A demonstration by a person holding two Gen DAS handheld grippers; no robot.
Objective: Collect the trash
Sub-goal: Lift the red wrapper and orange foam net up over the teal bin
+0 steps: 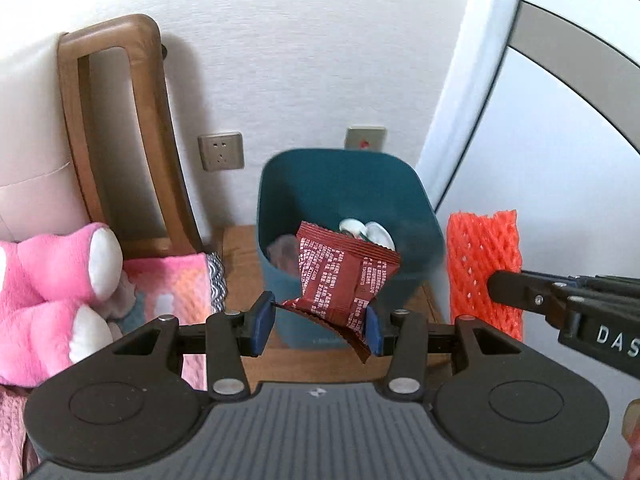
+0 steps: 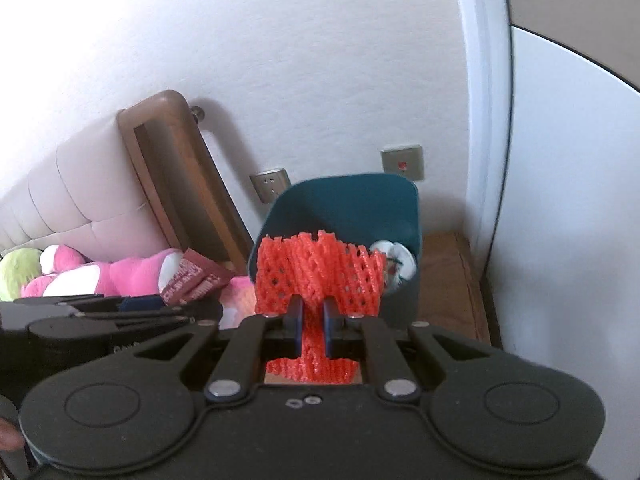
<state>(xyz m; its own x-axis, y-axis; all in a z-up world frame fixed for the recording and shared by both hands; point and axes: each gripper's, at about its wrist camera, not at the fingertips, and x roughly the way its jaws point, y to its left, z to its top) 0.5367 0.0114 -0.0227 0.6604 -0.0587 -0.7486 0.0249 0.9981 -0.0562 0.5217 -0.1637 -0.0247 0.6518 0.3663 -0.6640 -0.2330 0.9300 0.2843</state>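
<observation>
A dark teal trash bin (image 1: 344, 184) stands on the wood floor by the wall, with white crumpled trash (image 1: 370, 232) inside; the bin also shows in the right wrist view (image 2: 360, 204). My left gripper (image 1: 320, 320) is open, its jaws wide apart; a red snack wrapper (image 1: 344, 276) hangs against the right pad, in front of the bin's mouth. My right gripper (image 2: 312, 328) is shut on an orange foam fruit net (image 2: 316, 276), held just before the bin. The net (image 1: 484, 268) and the right gripper also show right of the bin in the left wrist view.
A wooden bed headboard (image 1: 116, 128) with cream padding stands left of the bin. Pink plush toys (image 1: 52, 280) and a pink blanket (image 1: 172, 284) lie on the bed. Wall sockets (image 1: 221, 151) sit behind the bin. A white door (image 1: 560, 160) is at the right.
</observation>
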